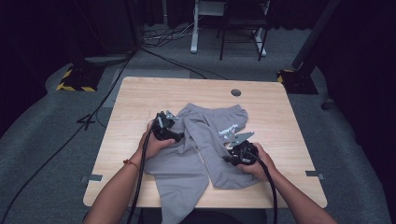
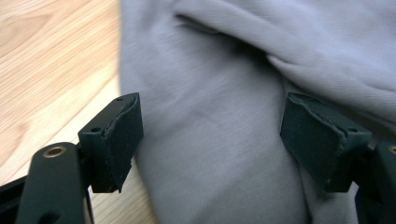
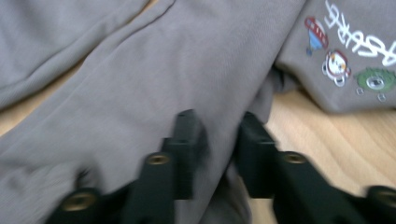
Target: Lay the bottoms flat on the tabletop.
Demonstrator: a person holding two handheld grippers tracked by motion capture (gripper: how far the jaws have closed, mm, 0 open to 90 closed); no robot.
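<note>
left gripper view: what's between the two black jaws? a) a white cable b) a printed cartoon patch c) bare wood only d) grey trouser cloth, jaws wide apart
d: in the left gripper view the grey trousers fill the gap while the left gripper has its jaws far apart, pads not pressing the cloth.

Dim room, lit table, blurred close-ups

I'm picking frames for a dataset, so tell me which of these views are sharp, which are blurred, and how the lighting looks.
High view: sharp enough, the table lit brightly against dark surroundings. Left gripper view: the jaw pads are crisp, the grey trousers soft and slightly out of focus, no glare. Right gripper view: smeared with motion blur across the jaws and cloth; the printed cartoon figures stay readable but fuzzy.
</note>
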